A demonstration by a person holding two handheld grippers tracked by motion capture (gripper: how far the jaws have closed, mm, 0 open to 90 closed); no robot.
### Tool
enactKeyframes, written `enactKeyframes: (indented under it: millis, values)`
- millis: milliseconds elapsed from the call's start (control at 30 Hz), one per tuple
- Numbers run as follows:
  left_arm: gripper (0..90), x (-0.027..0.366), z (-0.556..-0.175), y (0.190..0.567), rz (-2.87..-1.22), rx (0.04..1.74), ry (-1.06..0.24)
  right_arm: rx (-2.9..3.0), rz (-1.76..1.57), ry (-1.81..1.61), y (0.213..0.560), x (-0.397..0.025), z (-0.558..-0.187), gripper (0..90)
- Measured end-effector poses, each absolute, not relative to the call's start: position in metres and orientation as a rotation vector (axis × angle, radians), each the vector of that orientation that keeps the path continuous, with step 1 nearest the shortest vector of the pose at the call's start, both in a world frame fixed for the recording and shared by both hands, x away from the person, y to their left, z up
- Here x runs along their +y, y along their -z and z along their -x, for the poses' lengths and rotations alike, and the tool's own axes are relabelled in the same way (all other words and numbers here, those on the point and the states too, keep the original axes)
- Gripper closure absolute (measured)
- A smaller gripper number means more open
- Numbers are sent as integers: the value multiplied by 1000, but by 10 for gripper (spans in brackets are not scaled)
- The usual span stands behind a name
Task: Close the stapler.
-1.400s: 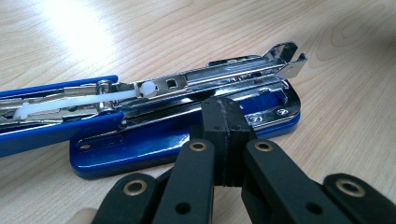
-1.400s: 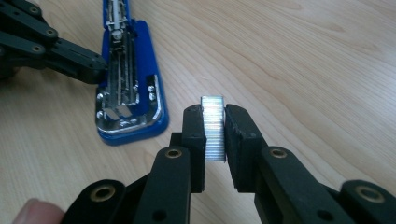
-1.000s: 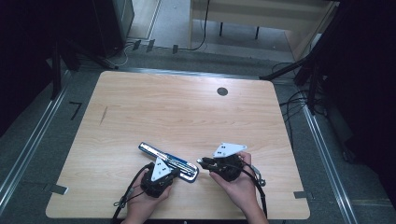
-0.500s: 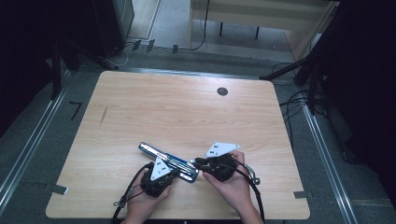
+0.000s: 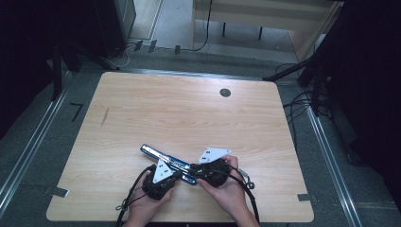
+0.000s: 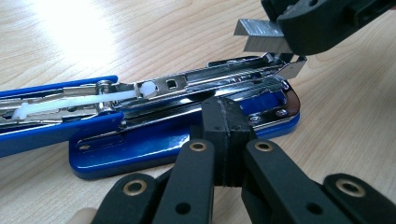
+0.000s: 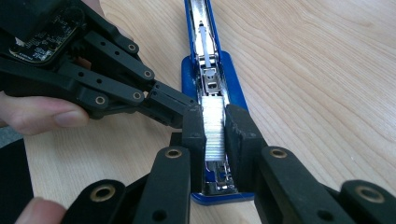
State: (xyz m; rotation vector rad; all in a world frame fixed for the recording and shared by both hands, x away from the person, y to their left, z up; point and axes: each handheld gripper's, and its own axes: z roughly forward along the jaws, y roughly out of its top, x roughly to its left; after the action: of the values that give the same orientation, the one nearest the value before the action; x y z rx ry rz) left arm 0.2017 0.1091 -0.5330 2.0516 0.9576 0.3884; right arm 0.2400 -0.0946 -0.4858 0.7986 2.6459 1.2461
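Staple strip held over open stapler — loading stage, by appearance.

High view: the blue stapler (image 5: 168,163) lies opened flat at the near-middle of the counter (image 5: 189,113), both tools meeting at its near end. Left gripper view: the left tool (image 6: 228,140) is closed, pressing on the stapler's base; whether it clamps anything, I cannot tell. Right gripper view: the right tool (image 7: 215,128) pinches a staple strip (image 7: 213,128) just above the stapler's channel. Judgement — the strip is light, rigid, brittle; hold its flat sides, gently.
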Motion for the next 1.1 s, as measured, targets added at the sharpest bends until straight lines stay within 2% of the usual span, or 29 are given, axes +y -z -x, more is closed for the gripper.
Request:
enactKeyframes:
  millis: [633, 1100]
  values:
    - [900, 110, -202, 533, -2047, 962, -379, 2670, -798, -1179, 483, -89, -243, 802]
    - [900, 111, -202, 533, -2041, 975, -381, 2737, -747, -1051, 479, -68, -253, 801]
